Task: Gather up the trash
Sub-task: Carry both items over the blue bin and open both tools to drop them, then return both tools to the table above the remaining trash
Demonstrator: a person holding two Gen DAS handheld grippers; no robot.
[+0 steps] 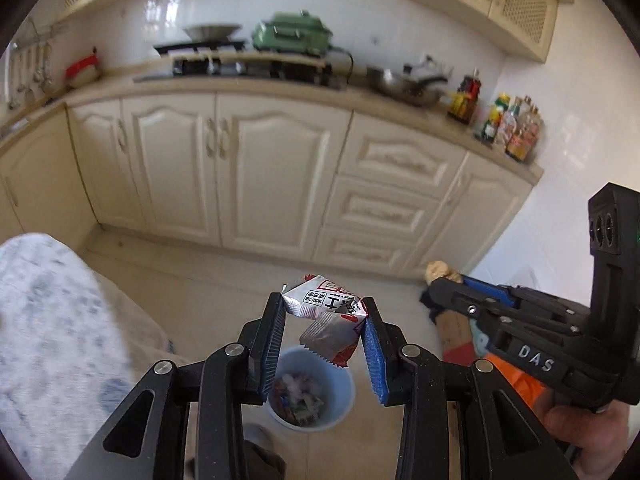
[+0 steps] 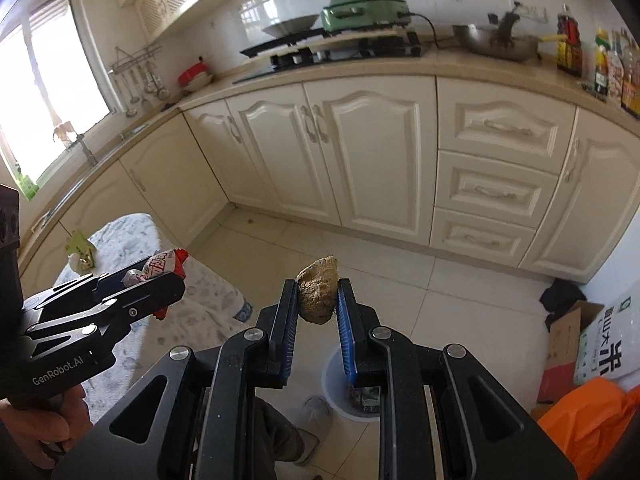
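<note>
1. The left tongs [image 1: 325, 312] grip a crumpled silver-and-red snack wrapper [image 1: 326, 318] between their blue-padded fingers [image 1: 374, 354], held up in the air.
2. The right tongs [image 2: 318, 300] are clamped on a rough brown lump of trash [image 2: 317, 295], pinched at its two sides, with its top standing above the fingertips.
3. A pale blue waste bin [image 1: 344, 394] stands on the tiled floor [image 1: 224, 280] below the left tongs; bits of wrappers already lie inside it. In the left wrist view the wrapper's lower corner hangs in line with the bin's far rim.
4. In the right wrist view the same bin shows as a whitish rim [image 2: 329, 376] low between the right fingers, directly under the brown lump.
5. The two tongs are side by side, near but not touching, each visible in the other's camera.
6. A table under a white cloth with blue-grey print [image 2: 120, 240] stands on the left side; a small yellow-green object [image 2: 80, 250] sits on it.
7. Cream cabinets [image 2: 360, 152] carry the bench [image 2: 440, 62], which holds a stove [image 2: 332, 50], a green appliance [image 2: 364, 8], a wok [image 2: 494, 42] and bottles [image 2: 568, 46].
8. An orange bag [image 2: 592, 416] and a cardboard box [image 2: 568, 340] lie on the floor at the right.
</note>
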